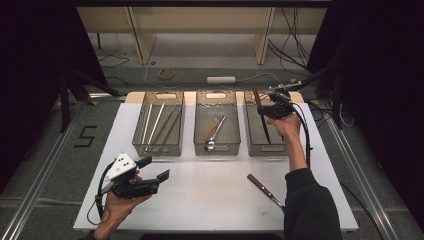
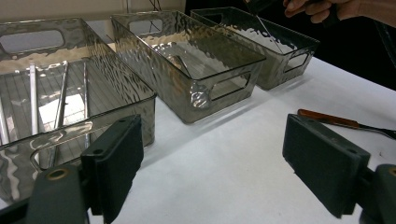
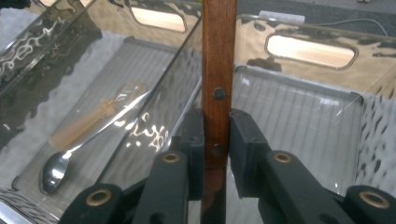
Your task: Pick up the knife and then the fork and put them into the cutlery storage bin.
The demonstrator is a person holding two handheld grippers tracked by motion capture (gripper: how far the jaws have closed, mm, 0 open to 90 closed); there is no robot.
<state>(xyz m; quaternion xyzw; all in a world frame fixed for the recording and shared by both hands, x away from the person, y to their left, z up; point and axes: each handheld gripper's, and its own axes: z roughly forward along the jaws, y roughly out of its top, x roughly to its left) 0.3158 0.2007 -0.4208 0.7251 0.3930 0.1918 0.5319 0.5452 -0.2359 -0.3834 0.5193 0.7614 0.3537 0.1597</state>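
My right gripper (image 1: 270, 109) hangs over the right-hand clear bin (image 1: 268, 148), shut on a wooden-handled knife (image 1: 256, 95). The knife is upright, handle up, with its blade reaching down into the bin. In the right gripper view both pads clamp the brown riveted handle (image 3: 218, 70) at my right gripper (image 3: 216, 140), above the ribbed bin floor (image 3: 299, 135). My left gripper (image 1: 156, 168) is held above the table's front left, open with nothing between its jaws. A second wooden-handled knife (image 1: 262, 187) lies on the white table at the front right, also visible as the knife (image 2: 336, 120) past my left gripper (image 2: 215, 154).
Three clear bins stand in a row at the back of the table. The left bin (image 1: 138, 135) holds several thin metal rods. The middle bin (image 1: 216, 148) holds a spoon (image 3: 56, 168) and a wooden-handled utensil (image 3: 79, 126). White table surface (image 1: 200, 185) lies in front.
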